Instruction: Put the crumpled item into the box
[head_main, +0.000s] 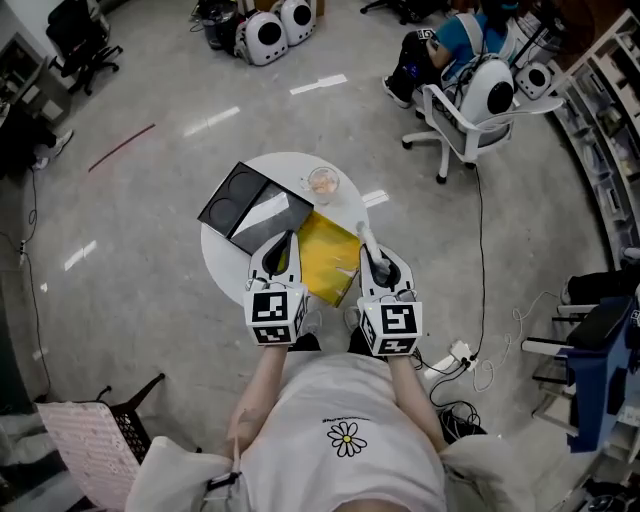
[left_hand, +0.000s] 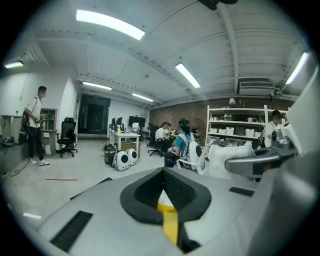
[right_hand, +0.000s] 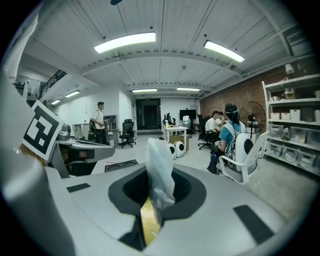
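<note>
A pale, crumpled, film-like item (right_hand: 160, 175) sticks up from between the jaws of my right gripper (right_hand: 150, 205), which is shut on it. In the head view that item (head_main: 366, 238) juts forward from the right gripper (head_main: 374, 258) over the near right part of a round white table (head_main: 214, 262). A black box (head_main: 255, 205) lies open on the table's left side. My left gripper (head_main: 282, 250) hovers over the table's near edge beside a yellow sheet (head_main: 330, 255). The left gripper (left_hand: 163, 185) is shut with nothing in it; only yellow shows through the slit.
A small glass cup (head_main: 322, 183) stands at the table's far side. A white office chair (head_main: 470, 115) is at the back right, with seated people beyond it. Cables and a power strip (head_main: 457, 352) lie on the floor to the right. A pink-seated chair (head_main: 95, 440) is at lower left.
</note>
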